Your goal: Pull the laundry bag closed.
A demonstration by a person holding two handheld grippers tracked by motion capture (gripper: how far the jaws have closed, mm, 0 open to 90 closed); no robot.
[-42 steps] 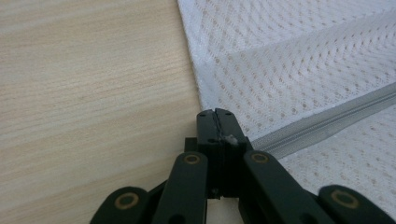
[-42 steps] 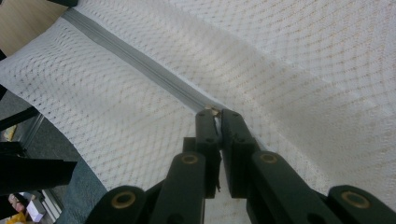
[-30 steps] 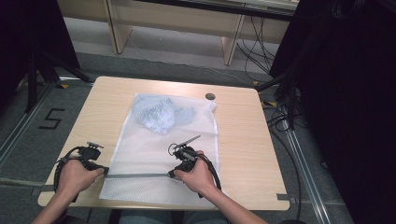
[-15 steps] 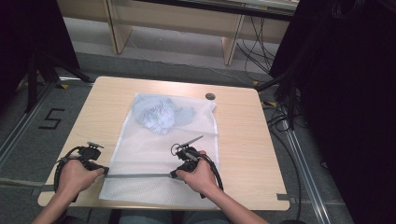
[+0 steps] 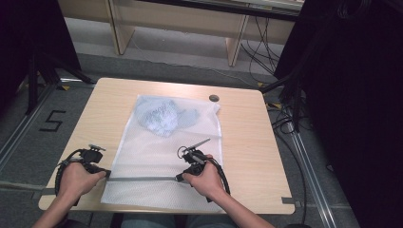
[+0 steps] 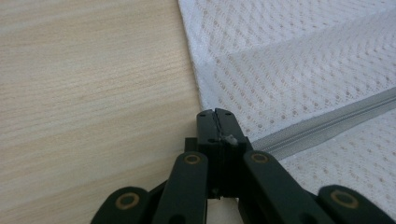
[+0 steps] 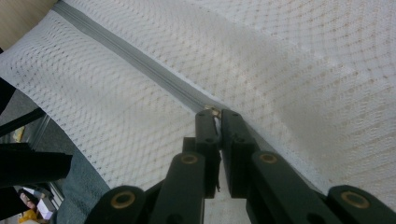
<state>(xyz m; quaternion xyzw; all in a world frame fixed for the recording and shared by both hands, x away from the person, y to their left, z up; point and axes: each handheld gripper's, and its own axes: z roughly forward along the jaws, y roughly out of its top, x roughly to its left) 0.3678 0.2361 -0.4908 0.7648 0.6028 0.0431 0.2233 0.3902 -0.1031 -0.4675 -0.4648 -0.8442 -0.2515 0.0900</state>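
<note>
A white mesh bag lies flat on the wooden table, with a pale blue garment inside its far end. A grey zipper runs across the bag near the front edge. My left gripper is shut on the bag's left edge at the zipper's end; in the left gripper view its jaws pinch a bit of fabric beside the zipper. My right gripper sits midway along the zipper, shut on the small metal zipper pull.
A small round dark cap sits in the tabletop behind the bag. Bare wood flanks the bag on both sides. Cables trail on the floor at the right, beside dark curtains. The table's front edge is just under my hands.
</note>
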